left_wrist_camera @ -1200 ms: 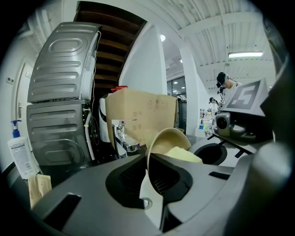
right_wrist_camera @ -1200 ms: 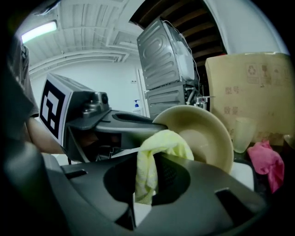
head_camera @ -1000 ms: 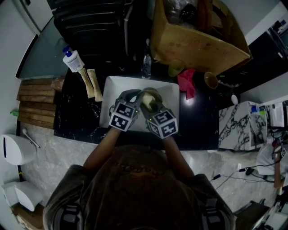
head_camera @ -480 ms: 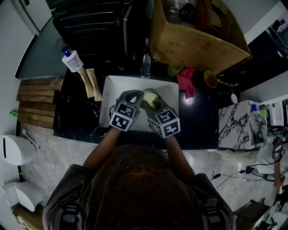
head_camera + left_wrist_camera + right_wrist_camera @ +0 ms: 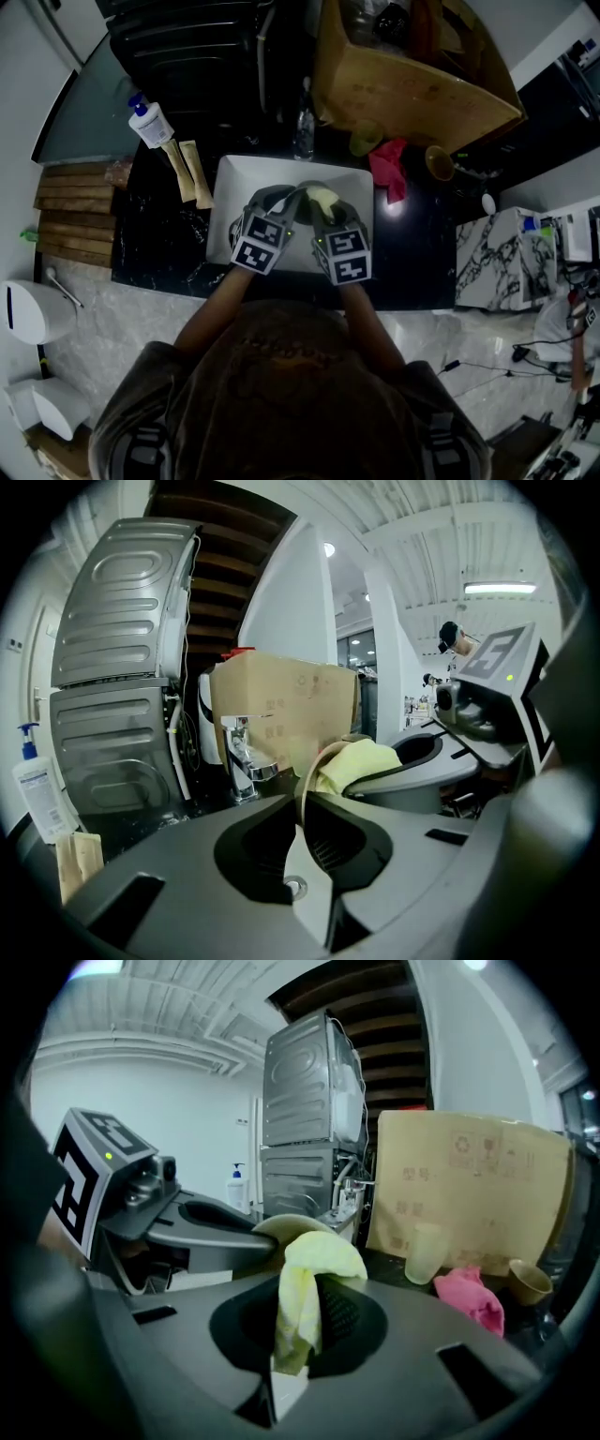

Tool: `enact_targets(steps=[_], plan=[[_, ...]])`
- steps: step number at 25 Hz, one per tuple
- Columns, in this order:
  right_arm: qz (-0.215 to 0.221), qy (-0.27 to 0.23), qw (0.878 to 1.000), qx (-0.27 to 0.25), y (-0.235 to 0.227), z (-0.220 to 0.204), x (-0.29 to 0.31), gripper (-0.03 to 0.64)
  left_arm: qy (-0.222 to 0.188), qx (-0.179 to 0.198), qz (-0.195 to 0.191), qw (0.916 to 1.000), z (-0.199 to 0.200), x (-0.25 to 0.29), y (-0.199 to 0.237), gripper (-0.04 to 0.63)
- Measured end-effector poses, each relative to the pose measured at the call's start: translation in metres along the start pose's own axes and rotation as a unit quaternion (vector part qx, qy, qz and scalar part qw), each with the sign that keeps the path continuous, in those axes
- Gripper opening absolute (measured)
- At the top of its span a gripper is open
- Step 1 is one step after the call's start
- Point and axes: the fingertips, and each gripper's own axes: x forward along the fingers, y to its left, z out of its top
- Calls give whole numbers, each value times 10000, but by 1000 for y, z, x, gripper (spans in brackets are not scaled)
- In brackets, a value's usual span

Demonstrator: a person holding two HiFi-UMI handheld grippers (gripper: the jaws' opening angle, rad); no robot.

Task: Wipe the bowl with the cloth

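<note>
1. Left gripper point(image 5: 302, 803): jaws clamped on the thin rim of the pale beige round bowl point(image 5: 307, 766). The rim runs edge-on between them, and the bowl is held tilted above the white rectangular sink basin point(image 5: 234, 183).
2. Right gripper point(image 5: 292, 1340): jaws pinched shut on the crumpled yellow cloth point(image 5: 314, 1265). A wad bulges past the tips and a tail hangs down between them.
3. The bowl sits right off the right jaw tips, just behind the wad. The cloth looks pressed against it near the rim, but the wad hides the contact patch.
4. The grippers are nose to nose over the basin, with their tips close together.
5. My read of the step: mid-wipe, with both grips set and the cloth on the bowl.
6. The next move calls for sweeping the wad round the bowl wall under steady pressure while the left side braces or turns the bowl. The rim grip is thin, so pushing too hard could lever the bowl out.
7. The pink rag point(image 5: 469, 1296) and pale translucent cup point(image 5: 424, 1252) are ahead-right of the right gripper, well apart and not involved.
</note>
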Motion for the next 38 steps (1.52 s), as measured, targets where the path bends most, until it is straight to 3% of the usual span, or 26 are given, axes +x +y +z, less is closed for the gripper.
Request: enact_targets(steps=[9,18,30,38], plan=[[528,534,9970,193,19,-33,6,20,-37,-50,186,9998,6,-7,11,43],[1294,327,9909,201,58,-28,10,20,-111,-246,171,9995,5,-7,15,34],[1425,129,9889,401,51,-31,-3,20,37,-670,524,9964,-22,-18,47,25],[1074,195,9923,581,20,-48,-16,20,34,-862,599,9945,-30,-28,58,21]])
